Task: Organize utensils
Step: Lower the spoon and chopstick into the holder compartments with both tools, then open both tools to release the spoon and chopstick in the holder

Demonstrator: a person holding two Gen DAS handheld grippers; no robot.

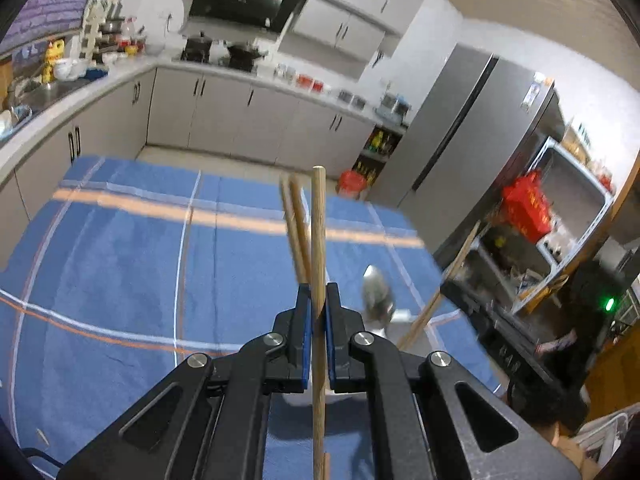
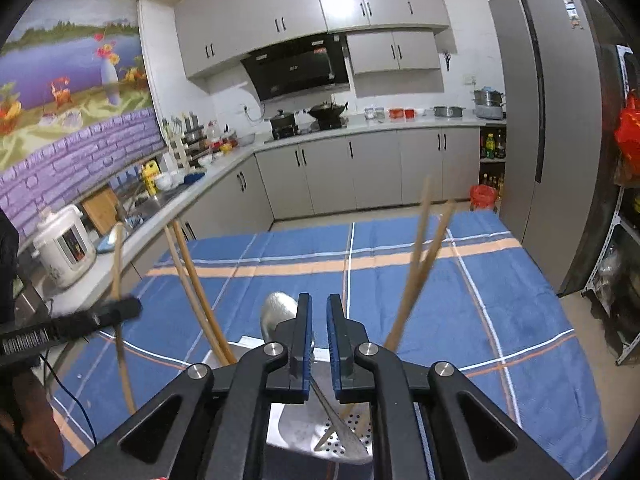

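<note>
My left gripper (image 1: 319, 300) is shut on a single wooden chopstick (image 1: 318, 232) that stands upright between its blue pads, above the blue checked tablecloth (image 1: 140, 248). A pair of chopsticks (image 1: 295, 232) leans just behind it, and a metal spoon (image 1: 376, 288) sticks up to its right. My right gripper (image 2: 319, 312) is open and empty, right above a metal perforated holder (image 2: 352, 440). The holder contains a metal spoon (image 2: 278, 312) and several wooden chopsticks (image 2: 420, 268), with another pair of chopsticks (image 2: 192, 280) leaning left. The left gripper (image 2: 100, 314) with its chopstick shows at the far left.
The tablecloth (image 2: 460, 280) covers a table in a kitchen. Grey cabinets (image 2: 340, 176) and a counter with pots run behind it. A tall grey fridge (image 2: 552, 120) stands at the right. A white rice cooker (image 2: 66, 246) sits on the left counter.
</note>
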